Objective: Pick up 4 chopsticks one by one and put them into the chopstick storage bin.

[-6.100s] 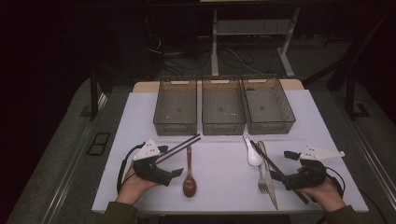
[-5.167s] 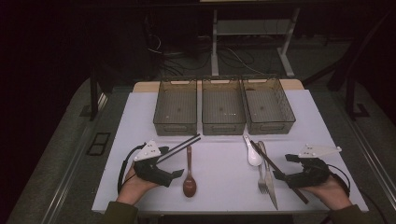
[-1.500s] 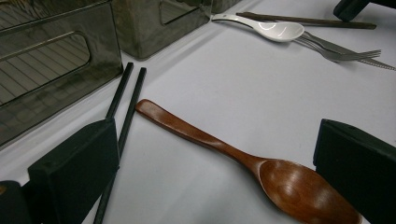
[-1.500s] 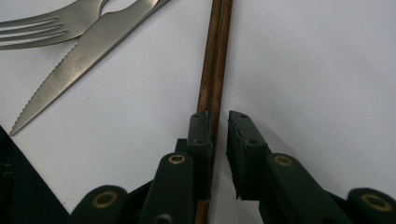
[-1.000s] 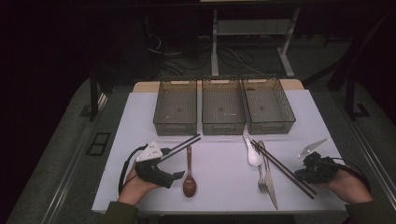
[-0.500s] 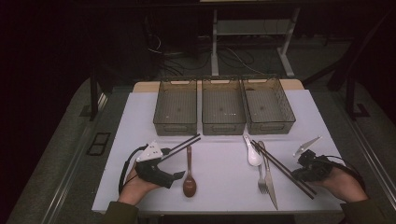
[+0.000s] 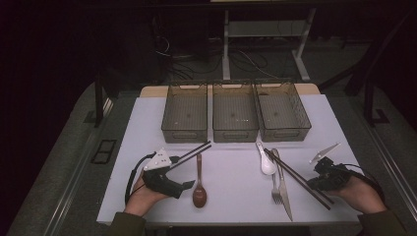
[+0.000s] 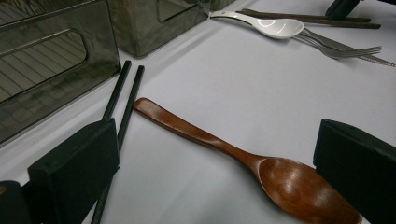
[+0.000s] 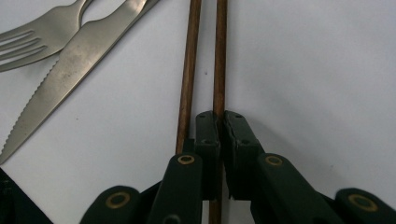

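White-topped bench [image 7: 236,184] stood in a dark room, grey floor to either side, cables and a white frame leg behind. Three smoked-plastic rectangular bins [image 7: 235,117] sat in a row along the far edge. Right tool [image 7: 314,183] lay low at the bench's right side, jaws pressed together on one stick of the pair of brown wooden chopsticks [image 7: 296,177]; the pair ran diagonally from beside the white ceramic spoon [image 7: 266,161] toward the right hand [image 7: 358,193]. The right gripper view showed what the high view could not: the jaws pinched the right-hand stick [image 9: 218,56], the other lying free just beside, with a serrated steel knife [image 9: 70,60] and a steel fork [image 9: 42,35] to the left. Left tool [image 7: 184,185] rested spread, the brown wooden spoon [image 8: 243,158] between its jaws in the left gripper view, black chopsticks [image 8: 122,105] running past one jaw.
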{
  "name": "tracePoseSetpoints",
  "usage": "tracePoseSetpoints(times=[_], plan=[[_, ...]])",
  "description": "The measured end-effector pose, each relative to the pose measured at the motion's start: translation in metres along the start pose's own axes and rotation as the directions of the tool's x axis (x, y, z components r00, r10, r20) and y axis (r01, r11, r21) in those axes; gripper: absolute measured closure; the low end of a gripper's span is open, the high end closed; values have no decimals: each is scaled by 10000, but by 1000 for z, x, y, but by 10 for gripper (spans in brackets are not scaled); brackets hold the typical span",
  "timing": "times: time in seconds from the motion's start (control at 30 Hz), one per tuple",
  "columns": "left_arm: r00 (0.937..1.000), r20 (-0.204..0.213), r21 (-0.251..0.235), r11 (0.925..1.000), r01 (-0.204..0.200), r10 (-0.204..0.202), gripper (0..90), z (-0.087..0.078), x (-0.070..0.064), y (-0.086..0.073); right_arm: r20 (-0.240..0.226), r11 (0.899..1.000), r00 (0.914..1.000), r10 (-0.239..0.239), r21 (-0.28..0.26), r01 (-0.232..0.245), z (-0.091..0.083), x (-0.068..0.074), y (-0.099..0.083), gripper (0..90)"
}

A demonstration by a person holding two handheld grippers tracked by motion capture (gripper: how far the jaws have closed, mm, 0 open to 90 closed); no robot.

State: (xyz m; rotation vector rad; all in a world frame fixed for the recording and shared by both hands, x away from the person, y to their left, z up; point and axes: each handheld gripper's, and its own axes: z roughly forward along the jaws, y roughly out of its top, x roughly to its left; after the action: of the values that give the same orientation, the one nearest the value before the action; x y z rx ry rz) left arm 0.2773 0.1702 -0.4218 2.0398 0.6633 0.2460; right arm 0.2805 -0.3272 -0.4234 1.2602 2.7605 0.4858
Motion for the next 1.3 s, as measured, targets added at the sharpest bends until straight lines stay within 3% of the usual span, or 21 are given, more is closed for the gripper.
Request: tracePoseSetpoints(times=[0.3,0.4,0.43,0.47,0.5,0.53,0.57,0.6,0.63,0.7,0.77,0.9,0.97,1.0,1.03,1.1,1.13,1.3], plan=[[10000,29,-16,10000,-30,30,0,0,0,0,-153,9965,9995,265,-787,-277,-7,-6,-5,841],[10000,59,2,10000,-19,19,0,1,0,-1,-442,9883,9983,392,-1457,-452,-11,-8,-8,842],[10000,63,-18,10000,-6,6,0,1,0,-1,-442,9883,9983,392,-1457,-452,-11,-8,-8,842],[10000,59,-21,10000,-10,10,0,1,0,-1,-612,9819,9975,344,-1838,-451,-14,-8,-10,842],[10000,68,-17,10000,-7,7,0,1,0,-1,-612,9819,9975,344,-1838,-451,-14,-8,-10,842],[10000,83,-13,10000,5,-5,0,2,0,-1,-787,9731,9964,322,-2250,-492,-16,-8,-11,842],[10000,87,-17,10000,36,-36,0,2,0,-2,-787,9731,9964,322,-2250,-492,-16,-8,-11,842],[9999,108,16,10000,12,-12,0,2,0,-2,-914,9641,9954,285,-2604,-515,-18,-9,-12,841],[9999,122,9,10000,33,-33,0,2,0,-2,-914,9641,9954,285,-2604,-515,-18,-9,-12,841],[9999,161,-6,10000,53,-53,0,2,-1,-2,-1015,9516,9944,297,-3015,-592,-20,-9,-13,842],[9998,189,-45,10000,88,-87,0,2,-1,-2,-1065,9480,9940,257,-3128,-580,-20,-9,-13,841],[9996,253,-79,9999,136,-134,0,3,-1,-3,-1113,9254,9937,137,-3750,-547,-21,-9,-13,841],[9996,268,-108,9999,117,-114,0,3,-1,-3,-1093,9217,9940,106,-3843,-520,-22,-9,-13,842],[9996,270,-114,9999,118,-115,0,4,-2,-2,-1133,9091,9936,34,-4135,-503,-22,-9,-13,841],[9996,266,-118,9999,112,-109,0,4,-2,-2,-1133,9091,9936,34,-4135,-503,-22,-9,-13,841],[9995,247,-133,9997,214,-210,0,4,-2,-2,-1206,8995,9927,-2,-4338,-525,-23,-9,-12,841],[9994,271,-141,9996,236,-232,0,4,-2,-2,-1203,8888,9927,-53,-4554,-505,-23,-9,-11,842],[9990,335,-55,9995,295,-293,0,5,-3,-2,-1269,8736,9918,-148,-4841,-489,-22,-9,-8,841]])
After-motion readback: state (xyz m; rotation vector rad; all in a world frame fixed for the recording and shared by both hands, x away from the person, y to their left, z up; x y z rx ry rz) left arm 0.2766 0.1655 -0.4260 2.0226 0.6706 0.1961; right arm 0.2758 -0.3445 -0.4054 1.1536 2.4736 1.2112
